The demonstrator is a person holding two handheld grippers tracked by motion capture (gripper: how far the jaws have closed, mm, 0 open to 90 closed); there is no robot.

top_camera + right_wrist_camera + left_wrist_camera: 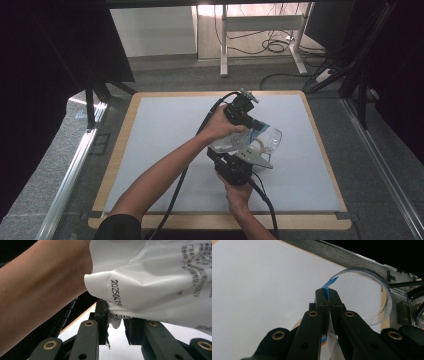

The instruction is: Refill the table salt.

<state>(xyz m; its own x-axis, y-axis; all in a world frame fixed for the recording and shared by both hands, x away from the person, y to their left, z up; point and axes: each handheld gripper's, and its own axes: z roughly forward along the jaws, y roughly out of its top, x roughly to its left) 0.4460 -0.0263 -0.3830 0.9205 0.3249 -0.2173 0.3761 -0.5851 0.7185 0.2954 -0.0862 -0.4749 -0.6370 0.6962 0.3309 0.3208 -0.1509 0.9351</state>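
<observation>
The white printed pouch [231, 141] hung above the middle of the worktop [165, 135], held over a clear glass dish [272, 138], probably for pouring. The left tongs [328, 298] were clamped together on its blue edge. The right tongs [117, 315] pinched a torn corner, seemingly to rip it open.

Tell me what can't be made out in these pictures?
- Bag: its contents; the opaque white film hides them in the right gripper view.
- Bag's print: small and cut off by the edge.
- Clear round dish: in the high view, the left gripper partly covers it; whether it is empty is unclear.
</observation>
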